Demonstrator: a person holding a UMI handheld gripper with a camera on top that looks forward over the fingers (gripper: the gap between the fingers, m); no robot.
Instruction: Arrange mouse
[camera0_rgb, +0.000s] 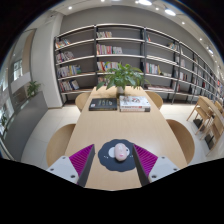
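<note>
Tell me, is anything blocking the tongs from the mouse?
No. The mouse lies on its dark round mouse pad right between the open tongs, with gaps either side. The potted plant and books sit far beyond.

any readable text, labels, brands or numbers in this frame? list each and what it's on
None can be read.
Books on the table: covers too small to read.
Book spines on the shelves: too small to read.
Mouse on its dark mat, between the open claw fingers: no logo visible.
</note>
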